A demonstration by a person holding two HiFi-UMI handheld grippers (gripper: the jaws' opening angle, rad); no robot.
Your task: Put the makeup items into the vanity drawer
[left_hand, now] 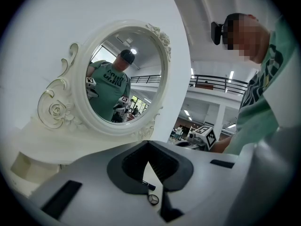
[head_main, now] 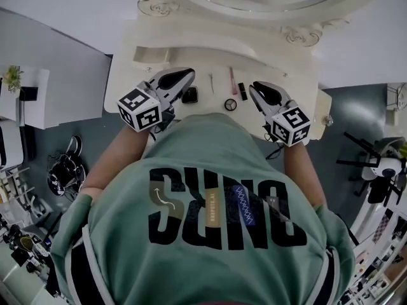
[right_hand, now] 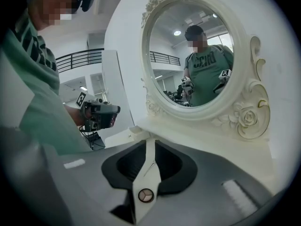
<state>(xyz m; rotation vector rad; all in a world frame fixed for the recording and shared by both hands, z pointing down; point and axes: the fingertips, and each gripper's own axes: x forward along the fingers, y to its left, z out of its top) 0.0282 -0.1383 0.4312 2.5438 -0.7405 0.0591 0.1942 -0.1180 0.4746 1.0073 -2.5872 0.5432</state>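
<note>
I see my left gripper (head_main: 188, 75) closed on nothing, my right gripper (head_main: 257, 89) slightly parted and empty, the small round black-rimmed compact (head_main: 230, 105) lying between the 2 on the cream vanity top (head_main: 294, 81).

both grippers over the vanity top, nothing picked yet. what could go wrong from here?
1. The round compact, dark tube and pink pencil lie close together. The right gripper, reaching for one, may knock the others, and the pencil could roll.
2. The drawer is not in view, because the person's torso covers the front edge of the table. It may not be open yet.
</note>
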